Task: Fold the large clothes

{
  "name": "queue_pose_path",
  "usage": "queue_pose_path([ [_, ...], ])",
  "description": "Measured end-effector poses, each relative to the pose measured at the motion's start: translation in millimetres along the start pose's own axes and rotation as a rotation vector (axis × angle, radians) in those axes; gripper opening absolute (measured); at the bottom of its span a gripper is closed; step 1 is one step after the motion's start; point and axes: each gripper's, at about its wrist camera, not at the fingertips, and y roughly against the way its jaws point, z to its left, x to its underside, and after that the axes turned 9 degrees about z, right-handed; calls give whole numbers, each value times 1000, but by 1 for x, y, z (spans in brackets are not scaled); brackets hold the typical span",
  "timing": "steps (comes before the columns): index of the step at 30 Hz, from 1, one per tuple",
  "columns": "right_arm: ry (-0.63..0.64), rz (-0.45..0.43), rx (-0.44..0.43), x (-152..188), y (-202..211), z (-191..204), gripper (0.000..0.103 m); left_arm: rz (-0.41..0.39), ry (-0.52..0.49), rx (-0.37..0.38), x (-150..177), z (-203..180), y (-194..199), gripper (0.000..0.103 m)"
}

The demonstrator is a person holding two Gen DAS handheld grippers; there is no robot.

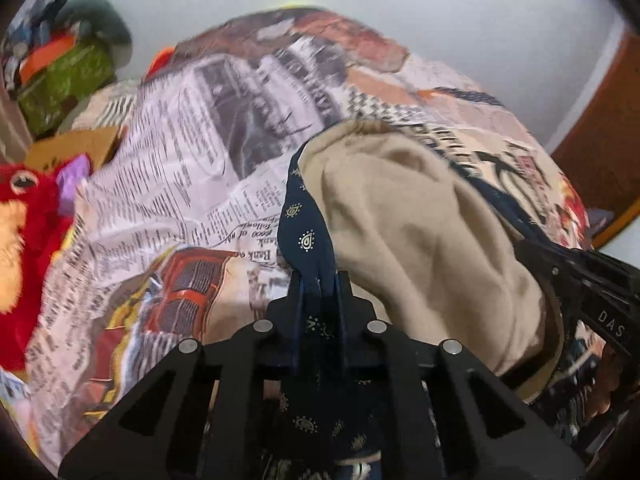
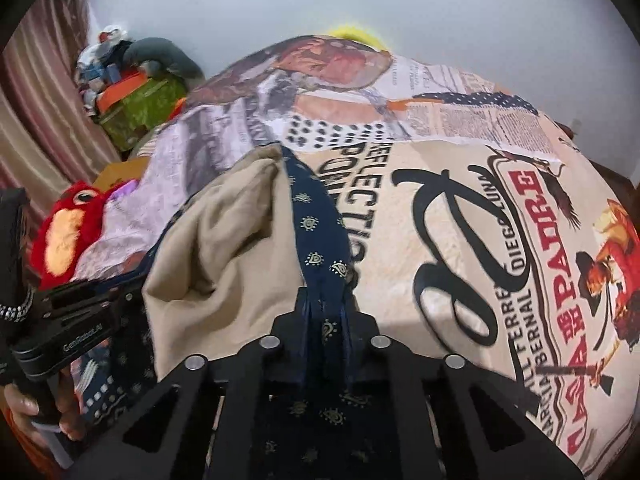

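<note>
A large garment, navy with small gold paisley marks (image 1: 304, 236) and a beige lining (image 1: 404, 216), hangs bunched over the printed bedspread (image 1: 168, 168). My left gripper (image 1: 319, 280) is shut on a navy edge of it. My right gripper (image 2: 327, 300) is shut on another navy edge (image 2: 316, 224), with the beige lining (image 2: 216, 240) to its left. The right gripper's body shows at the right of the left wrist view (image 1: 588, 280); the left gripper's body shows at the left of the right wrist view (image 2: 68, 320). The two grippers are close together.
A red plush toy (image 1: 24, 208) lies at the bed's left, also in the right wrist view (image 2: 68, 232). A green box with piled items (image 2: 140, 108) stands at the back left by a curtain (image 2: 36, 92). A wooden bed frame (image 1: 600, 132) runs at the right. A white wall (image 2: 280, 4) is behind.
</note>
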Motion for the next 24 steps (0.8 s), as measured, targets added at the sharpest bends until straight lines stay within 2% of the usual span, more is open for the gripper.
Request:
queue_pose_path([
  [5,62,-40,-35,22,42,15,8,-39,-51,35,19,-16,49,13],
  [11,96,-65,-83,70,93,26,8,-46,-130,38,65,-37,95,13],
  [17,112,-36,-105,124,114,35,8,8,-191,14,122,-51,106,13],
  [24,100,36,-100,181,110,41,8,86,-217,-27,176,-54,98,13],
])
